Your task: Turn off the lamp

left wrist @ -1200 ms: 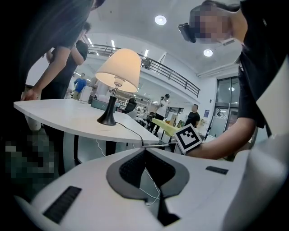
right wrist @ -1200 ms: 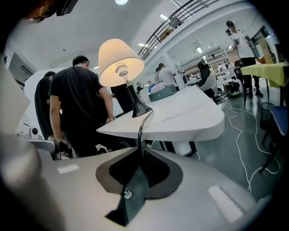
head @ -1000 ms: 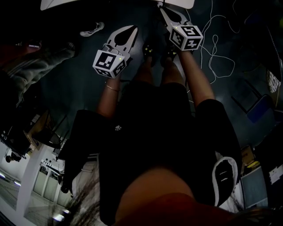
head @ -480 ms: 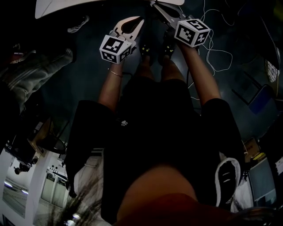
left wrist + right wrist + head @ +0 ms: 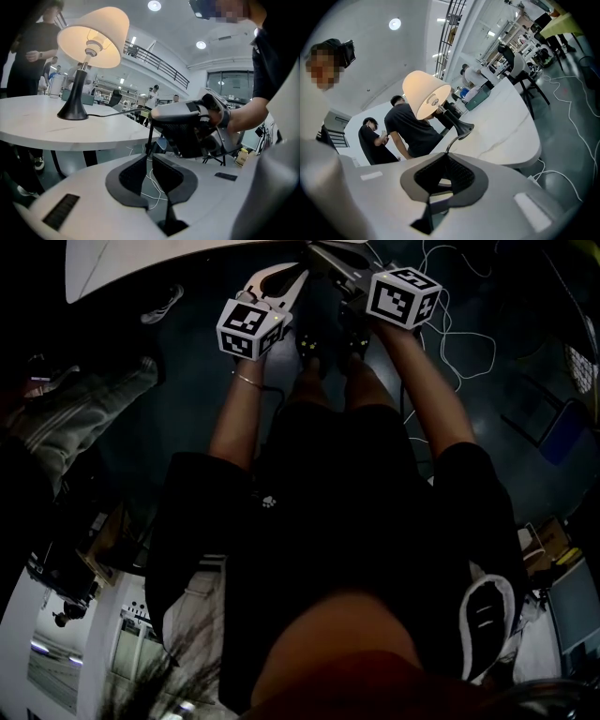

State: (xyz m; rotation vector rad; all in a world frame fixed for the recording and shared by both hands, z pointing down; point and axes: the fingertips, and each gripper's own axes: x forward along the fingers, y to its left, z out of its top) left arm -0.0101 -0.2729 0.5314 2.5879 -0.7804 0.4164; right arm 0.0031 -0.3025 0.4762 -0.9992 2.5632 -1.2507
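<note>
Below the head camera, both grippers are held forward over a dark floor, at the edge of a white table. The left gripper is just beside the right gripper, which is dim here.

Ahead of the left gripper and up to its left, the lamp stands upright on the table, shade glowing. Its cord runs along the tabletop to the right gripper, then drops to the left jaws. These stand a narrow slit apart, and whether they touch the cord cannot be made out.

Straight ahead of the right gripper, the lamp leans across the frame on the table. The cord curves down from its base into the jaw tips, which are closed on it.
</note>
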